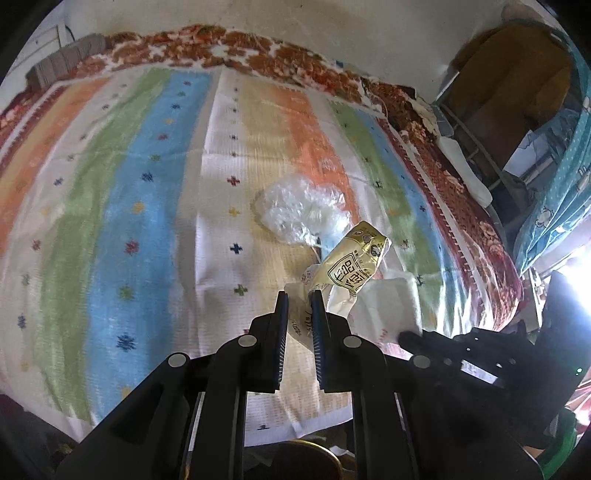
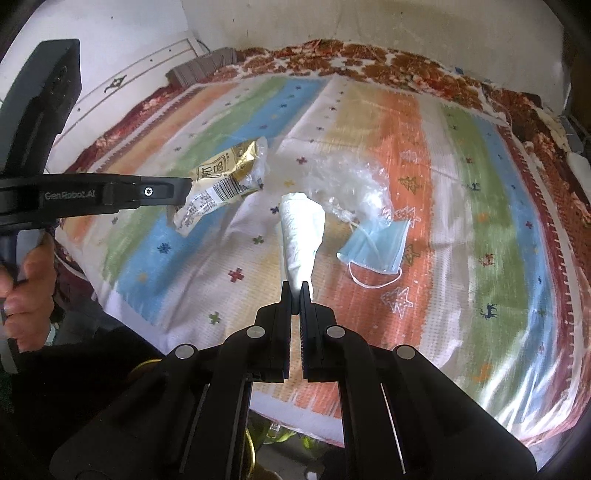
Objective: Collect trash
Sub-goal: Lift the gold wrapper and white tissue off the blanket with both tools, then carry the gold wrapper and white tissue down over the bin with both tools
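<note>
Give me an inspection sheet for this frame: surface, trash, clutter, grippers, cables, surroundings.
Surface: striped blanket spread over a bed.
Job's things: gold snack wrapper and white tissue both held; blue face mask and clear plastic bag lying on the blanket.
Clutter: grey folded cloth at the far edge.
Grippers: left gripper shut on the wrapper; right gripper shut on the tissue.
Cables: nothing seen.
Surroundings: white wall behind the bed.

Both grippers are matte black with ribbed fingers (image 2: 282, 314), round silver pivot screws (image 2: 255, 332) and white "GenRobot.AI" lettering (image 2: 70, 195).
</note>
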The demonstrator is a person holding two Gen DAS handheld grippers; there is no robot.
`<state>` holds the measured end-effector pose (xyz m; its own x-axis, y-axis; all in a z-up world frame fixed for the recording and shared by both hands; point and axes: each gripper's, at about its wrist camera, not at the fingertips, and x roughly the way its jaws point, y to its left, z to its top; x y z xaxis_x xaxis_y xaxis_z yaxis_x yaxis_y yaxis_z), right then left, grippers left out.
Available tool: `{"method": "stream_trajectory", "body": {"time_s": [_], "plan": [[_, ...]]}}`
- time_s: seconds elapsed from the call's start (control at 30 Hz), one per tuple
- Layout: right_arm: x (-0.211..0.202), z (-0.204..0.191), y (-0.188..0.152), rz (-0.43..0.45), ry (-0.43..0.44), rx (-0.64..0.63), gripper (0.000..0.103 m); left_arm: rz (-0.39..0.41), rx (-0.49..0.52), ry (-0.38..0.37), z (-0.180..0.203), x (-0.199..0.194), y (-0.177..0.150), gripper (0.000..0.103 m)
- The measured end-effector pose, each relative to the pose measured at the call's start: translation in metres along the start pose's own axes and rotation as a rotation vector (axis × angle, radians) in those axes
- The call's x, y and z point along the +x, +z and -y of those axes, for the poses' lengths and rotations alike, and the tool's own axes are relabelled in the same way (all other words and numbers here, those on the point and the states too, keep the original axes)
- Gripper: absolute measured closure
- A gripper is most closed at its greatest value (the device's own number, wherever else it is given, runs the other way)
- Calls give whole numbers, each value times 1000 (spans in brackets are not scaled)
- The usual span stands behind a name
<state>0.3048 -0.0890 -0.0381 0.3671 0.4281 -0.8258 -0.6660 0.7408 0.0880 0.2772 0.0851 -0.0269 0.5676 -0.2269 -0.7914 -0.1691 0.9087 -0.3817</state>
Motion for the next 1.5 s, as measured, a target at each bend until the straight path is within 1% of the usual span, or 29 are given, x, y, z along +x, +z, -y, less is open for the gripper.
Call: {"method": "stream_trajectory", "body": {"time_s": [0.17, 0.37, 0.6, 0.8, 0.93, 1.2, 1.33, 1.5], "plan": [[-25, -6, 0, 69, 3, 22, 100, 32, -25, -24, 0, -18, -4, 91], [-49, -18, -7, 132, 4, 28, 100, 62, -45, -48, 3, -39, -17, 91], [-77, -34, -20, 191, 10, 27, 100, 95, -67, -44, 0, -63, -39, 91], [-99, -52, -36, 236, 19, 1, 100, 129, -69, -68, 1, -87, -60, 91], [-108, -60, -49, 255, 14, -13, 100, 152, -69, -78, 4, -97, -71, 91], [-118, -69, -68, 269, 27, -7, 100, 164, -75, -93, 2, -111, -93, 91], [-121, -74, -80, 258, 49, 1, 100, 159, -83, -80, 0, -111, -104, 91], [-124, -79, -92, 253, 68, 6, 100, 131, -104, -76, -1, -107, -121, 91]]}}
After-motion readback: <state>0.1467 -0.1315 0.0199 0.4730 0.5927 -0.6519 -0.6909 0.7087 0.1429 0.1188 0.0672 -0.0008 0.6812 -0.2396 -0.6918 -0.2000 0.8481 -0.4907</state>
